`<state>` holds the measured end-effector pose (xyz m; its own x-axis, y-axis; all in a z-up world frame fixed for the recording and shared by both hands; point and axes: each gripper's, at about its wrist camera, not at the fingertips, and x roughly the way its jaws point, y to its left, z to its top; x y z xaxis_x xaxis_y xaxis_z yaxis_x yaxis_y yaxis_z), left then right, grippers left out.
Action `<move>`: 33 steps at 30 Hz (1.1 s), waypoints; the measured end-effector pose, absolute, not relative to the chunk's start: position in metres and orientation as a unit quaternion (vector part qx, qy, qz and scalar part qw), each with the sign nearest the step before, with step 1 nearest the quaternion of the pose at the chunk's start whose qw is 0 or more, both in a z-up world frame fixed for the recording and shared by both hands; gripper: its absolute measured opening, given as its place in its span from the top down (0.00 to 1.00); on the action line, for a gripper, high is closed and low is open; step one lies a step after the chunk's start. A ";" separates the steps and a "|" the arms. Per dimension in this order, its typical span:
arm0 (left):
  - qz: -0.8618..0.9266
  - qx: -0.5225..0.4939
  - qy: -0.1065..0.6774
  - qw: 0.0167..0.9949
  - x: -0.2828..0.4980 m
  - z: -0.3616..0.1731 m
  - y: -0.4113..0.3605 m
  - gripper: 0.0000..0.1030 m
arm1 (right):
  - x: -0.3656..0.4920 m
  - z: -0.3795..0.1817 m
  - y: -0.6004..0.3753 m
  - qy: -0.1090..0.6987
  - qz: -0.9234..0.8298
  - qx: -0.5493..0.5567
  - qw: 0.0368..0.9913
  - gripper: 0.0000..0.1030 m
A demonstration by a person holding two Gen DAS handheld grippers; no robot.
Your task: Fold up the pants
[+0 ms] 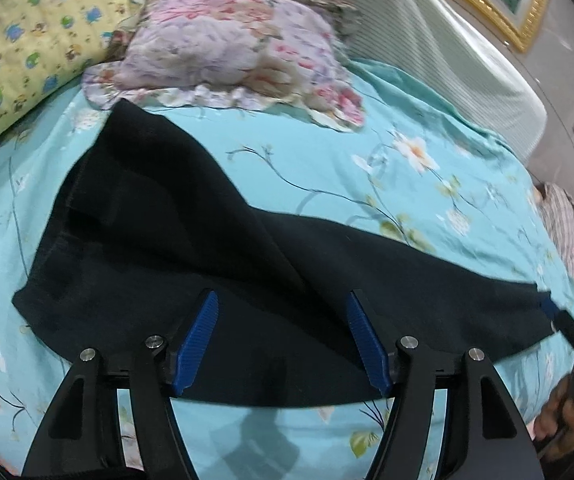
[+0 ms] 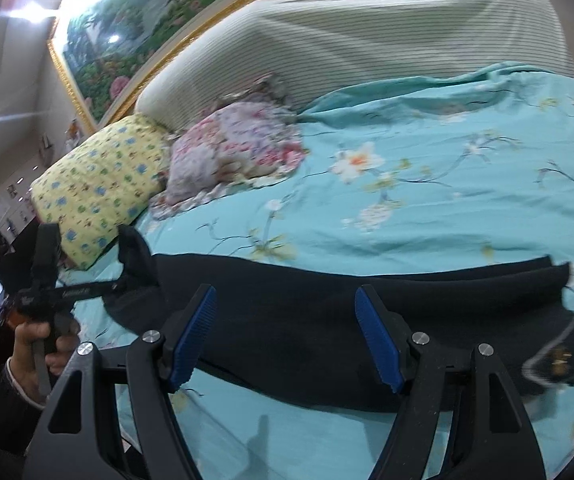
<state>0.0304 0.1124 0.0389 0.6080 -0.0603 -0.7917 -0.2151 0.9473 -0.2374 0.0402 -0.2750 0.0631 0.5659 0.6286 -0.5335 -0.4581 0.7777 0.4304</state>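
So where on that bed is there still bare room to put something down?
The widest bare patch of the turquoise floral sheet lies between the black pants and the striped headboard. A narrower strip runs along the pants' near edge. The corner with the floral pillow and yellow pillow is crowded.

I'm in a home bedroom. Under me spreads a bed with a turquoise flowered sheet [image 2: 427, 208], and up at its head sit a yellow cartoon-print pillow [image 2: 99, 192] and a ruffled pink floral pillow [image 2: 231, 152]. Behind them rises a padded, striped headboard [image 2: 367, 36], and above that hangs a gold-framed landscape painting [image 2: 135, 32] on the wall.
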 end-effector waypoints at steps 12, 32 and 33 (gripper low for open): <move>0.087 -0.182 0.437 0.876 0.054 0.049 0.147 0.31 | 0.030 0.064 -0.205 0.356 0.378 0.087 0.850 0.29; 0.121 -0.230 0.464 0.847 0.084 0.026 0.197 0.31 | 0.041 0.030 -0.012 0.388 0.500 -0.041 0.773 0.56; 0.119 -0.232 0.465 0.846 0.085 0.025 0.198 0.31 | 0.045 0.028 -0.008 0.389 0.496 -0.049 0.775 0.56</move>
